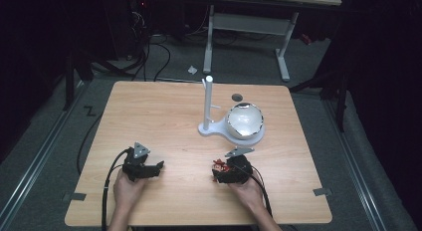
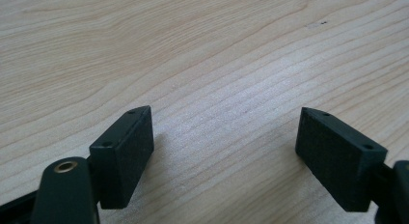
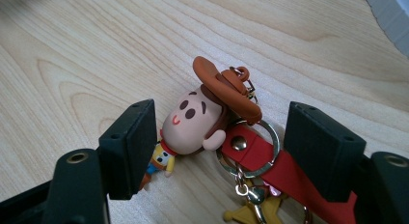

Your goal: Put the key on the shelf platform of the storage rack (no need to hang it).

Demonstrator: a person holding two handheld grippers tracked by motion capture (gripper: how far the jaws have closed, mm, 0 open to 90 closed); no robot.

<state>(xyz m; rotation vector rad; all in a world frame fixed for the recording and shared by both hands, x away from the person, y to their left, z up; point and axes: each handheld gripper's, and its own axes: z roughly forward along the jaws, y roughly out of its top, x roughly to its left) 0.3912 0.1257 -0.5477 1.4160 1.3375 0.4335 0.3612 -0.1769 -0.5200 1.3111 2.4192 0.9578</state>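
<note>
A cowboy-figure keychain point(image 3: 193, 122) lies on the wooden table point(image 1: 164, 116), with a brown hat, a metal ring point(image 3: 251, 151), a red strap point(image 3: 294, 175) and a gold star charm point(image 3: 248, 207). My right gripper point(image 3: 222, 132) stands open around it, one jaw on each side, and the left jaw is close against the figure's small body. From above, the keychain point(image 1: 218, 165) is a red-brown spot at the tip of the right gripper point(image 1: 219, 170). My left gripper point(image 1: 158, 166) rests near the front left, open over bare wood point(image 2: 224, 132).
A white stand with an upright post point(image 1: 207, 104) and a flat base sits at the table's middle back. A shiny white dome-like bowl point(image 1: 245, 119) rests on its right side. A small dark round spot point(image 1: 237, 97) lies behind it. Cables trail from both grippers toward the front edge.
</note>
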